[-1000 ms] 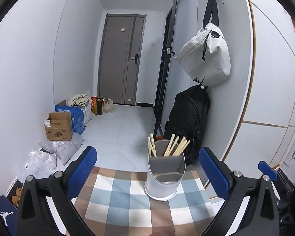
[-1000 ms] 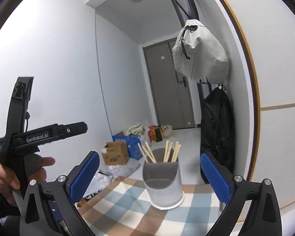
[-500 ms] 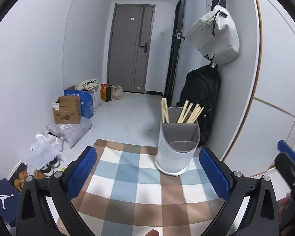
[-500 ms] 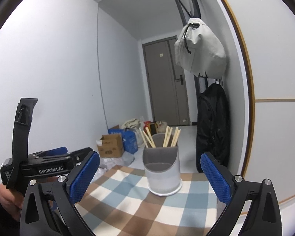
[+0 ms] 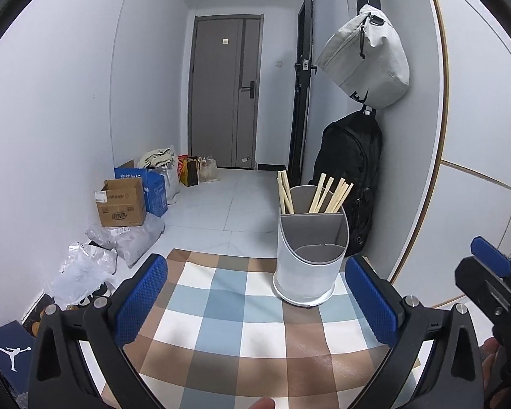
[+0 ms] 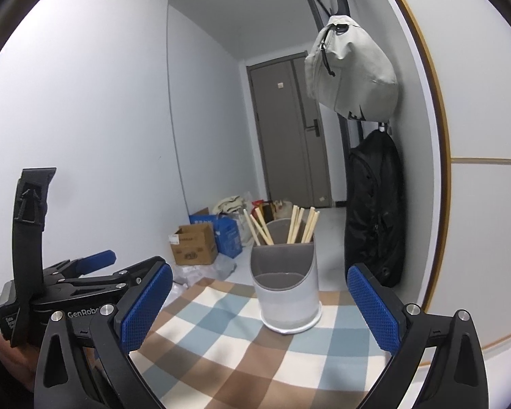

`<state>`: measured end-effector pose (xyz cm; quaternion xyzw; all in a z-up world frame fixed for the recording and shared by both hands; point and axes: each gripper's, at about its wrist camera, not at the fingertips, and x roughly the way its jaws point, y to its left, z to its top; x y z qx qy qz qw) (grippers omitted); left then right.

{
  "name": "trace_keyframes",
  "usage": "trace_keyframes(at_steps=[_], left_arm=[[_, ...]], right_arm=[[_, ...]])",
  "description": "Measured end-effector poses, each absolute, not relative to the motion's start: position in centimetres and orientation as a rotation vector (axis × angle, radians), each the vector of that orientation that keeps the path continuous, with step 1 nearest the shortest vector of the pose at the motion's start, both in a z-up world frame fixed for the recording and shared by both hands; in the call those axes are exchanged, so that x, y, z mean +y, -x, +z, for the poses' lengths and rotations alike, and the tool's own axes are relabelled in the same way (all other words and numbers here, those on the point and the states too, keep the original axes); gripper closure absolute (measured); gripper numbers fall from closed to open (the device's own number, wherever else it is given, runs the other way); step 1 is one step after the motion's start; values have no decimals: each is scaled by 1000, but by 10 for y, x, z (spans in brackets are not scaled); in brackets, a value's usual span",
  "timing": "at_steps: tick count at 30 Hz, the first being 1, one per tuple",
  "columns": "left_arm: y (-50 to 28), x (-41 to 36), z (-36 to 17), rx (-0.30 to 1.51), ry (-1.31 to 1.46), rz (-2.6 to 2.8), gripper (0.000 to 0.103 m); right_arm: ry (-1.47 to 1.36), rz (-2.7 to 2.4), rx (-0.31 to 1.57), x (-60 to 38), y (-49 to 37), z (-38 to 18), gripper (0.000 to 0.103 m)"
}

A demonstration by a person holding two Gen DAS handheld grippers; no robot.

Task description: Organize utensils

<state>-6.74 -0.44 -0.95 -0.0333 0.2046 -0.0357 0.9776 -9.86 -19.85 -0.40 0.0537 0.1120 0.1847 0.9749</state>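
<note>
A grey utensil holder [image 5: 310, 255] [image 6: 286, 289] stands upright near the far right of the checked tablecloth [image 5: 221, 334] [image 6: 242, 351]. Several wooden chopsticks [image 5: 327, 194] [image 6: 299, 225] stick out of its tall back compartment; the low front compartment looks empty. My left gripper [image 5: 255, 303] is open, with nothing between its blue pads, and hangs over the cloth short of the holder. My right gripper [image 6: 260, 306] is open too, and the holder sits between its pads further off. The left gripper's body [image 6: 75, 293] appears at the left of the right wrist view.
A black backpack [image 5: 351, 177] and a grey bag [image 5: 368, 58] hang on the right wall just beyond the holder. Cardboard boxes [image 5: 121, 201] and plastic bags [image 5: 85, 266] lie on the floor to the left. A grey door [image 5: 225, 92] closes the hallway.
Both grippers have drawn back and dropped lower over the cloth; more tablecloth shows. The left gripper sank in the right wrist view. The holder and chopsticks have not moved.
</note>
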Motion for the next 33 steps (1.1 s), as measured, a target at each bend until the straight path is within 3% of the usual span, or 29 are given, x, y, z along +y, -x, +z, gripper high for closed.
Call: trace_keyframes(at_steps=[33], left_arm=[[64,-5,-14,445,80,-81,2]], right_arm=[[-81,384,226,-192,101,-6,0]])
